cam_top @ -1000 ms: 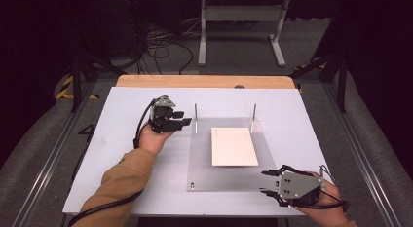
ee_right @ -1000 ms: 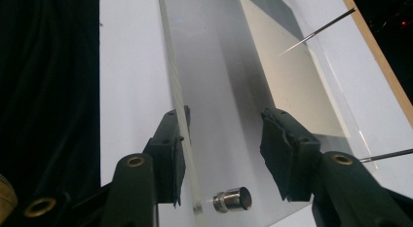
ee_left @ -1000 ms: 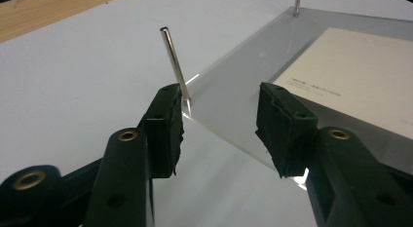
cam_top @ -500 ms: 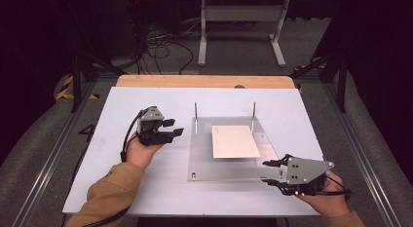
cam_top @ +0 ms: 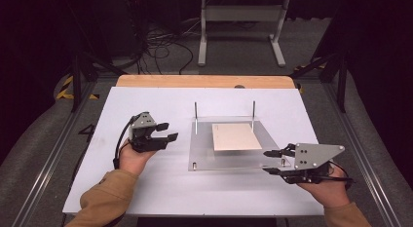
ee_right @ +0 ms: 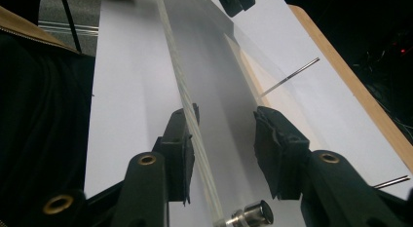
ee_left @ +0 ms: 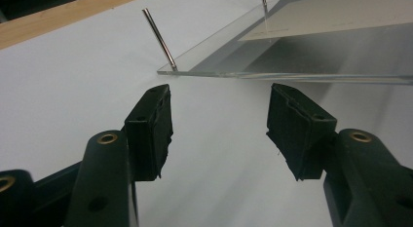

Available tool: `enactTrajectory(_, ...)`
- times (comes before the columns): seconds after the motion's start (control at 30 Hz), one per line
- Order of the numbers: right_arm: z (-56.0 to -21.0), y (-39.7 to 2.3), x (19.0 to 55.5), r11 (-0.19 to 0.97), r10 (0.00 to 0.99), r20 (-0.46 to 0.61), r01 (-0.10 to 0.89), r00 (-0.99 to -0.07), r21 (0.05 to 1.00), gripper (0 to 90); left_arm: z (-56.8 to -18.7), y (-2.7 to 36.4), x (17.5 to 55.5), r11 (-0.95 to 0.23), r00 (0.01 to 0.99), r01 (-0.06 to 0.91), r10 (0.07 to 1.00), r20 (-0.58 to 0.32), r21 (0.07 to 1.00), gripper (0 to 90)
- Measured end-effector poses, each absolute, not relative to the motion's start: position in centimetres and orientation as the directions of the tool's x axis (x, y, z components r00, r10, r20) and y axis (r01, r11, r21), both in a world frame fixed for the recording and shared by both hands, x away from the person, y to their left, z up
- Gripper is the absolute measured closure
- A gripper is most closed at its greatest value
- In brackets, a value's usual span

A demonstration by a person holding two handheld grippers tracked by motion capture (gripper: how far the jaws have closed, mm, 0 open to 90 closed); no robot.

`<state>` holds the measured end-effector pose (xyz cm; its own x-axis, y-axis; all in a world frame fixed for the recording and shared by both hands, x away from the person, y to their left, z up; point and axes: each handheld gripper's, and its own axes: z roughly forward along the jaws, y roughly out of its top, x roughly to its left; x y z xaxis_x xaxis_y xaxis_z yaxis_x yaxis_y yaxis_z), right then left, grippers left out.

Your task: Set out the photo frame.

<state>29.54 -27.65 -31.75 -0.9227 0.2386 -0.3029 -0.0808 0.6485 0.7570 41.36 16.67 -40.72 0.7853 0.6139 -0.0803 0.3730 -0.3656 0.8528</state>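
Observation:
A clear acrylic plate (cam_top: 219, 159) lies raised on short standoffs in the middle of the white table (cam_top: 146, 188). A tan sheet (cam_top: 236, 137) rests on it, and two thin metal pins (cam_top: 196, 117) stand upright along its far edge. My left gripper (cam_top: 168, 131) is open, held just left of the plate; the left gripper view has the plate's edge (ee_left: 292, 76) ahead of its empty jaws (ee_left: 219, 129). My right gripper (cam_top: 269, 161) is open at the plate's front right corner. In the right gripper view, its jaws (ee_right: 224, 149) straddle the plate's edge (ee_right: 195, 120) without closing.
A wooden strip (cam_top: 204, 81) borders the table's far edge. Beyond it on the floor stand a metal frame (cam_top: 238, 22) and loose cables (cam_top: 160, 47). A metal standoff (ee_right: 251, 212) sits under the plate by the right jaws. Open white surface lies left of and in front of the plate.
The left gripper has drawn back left and toward the person, away from the plate. The right gripper has moved forward to the plate's front right corner, jaws around its edge.

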Motion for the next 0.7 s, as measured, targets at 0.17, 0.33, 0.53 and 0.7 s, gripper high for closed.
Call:
enactTrajectory(0.17, -30.8, -27.7, 30.2, 0.64, 0.231, -0.303, -0.091, -0.925, 0.763, 61.4, -41.2, 17.4, 41.6, -0.363, 0.785, 0.37, 0.615, -0.079, 0.855, 40.4)
enactTrajectory(0.33, -29.9, -27.9, 31.0, 0.621, 0.231, -0.296, -0.094, -0.927, 0.778, 63.3, -41.4, 18.1, 41.3, -0.366, 0.778, 0.37, 0.624, -0.07, 0.854, 40.1)
enactTrajectory(0.53, -28.8, -28.1, 32.0, 0.592, 0.248, -0.296, -0.098, -0.922, 0.8, 66.3, -41.4, 18.6, 41.3, -0.354, 0.775, 0.372, 0.628, -0.077, 0.858, 40.0)
enactTrajectory(0.7, -28.0, -28.2, 32.8, 0.573, 0.261, -0.294, -0.098, -0.92, 0.814, 68.3, -41.6, 18.6, 41.3, -0.345, 0.772, 0.381, 0.63, -0.089, 0.858, 39.8)
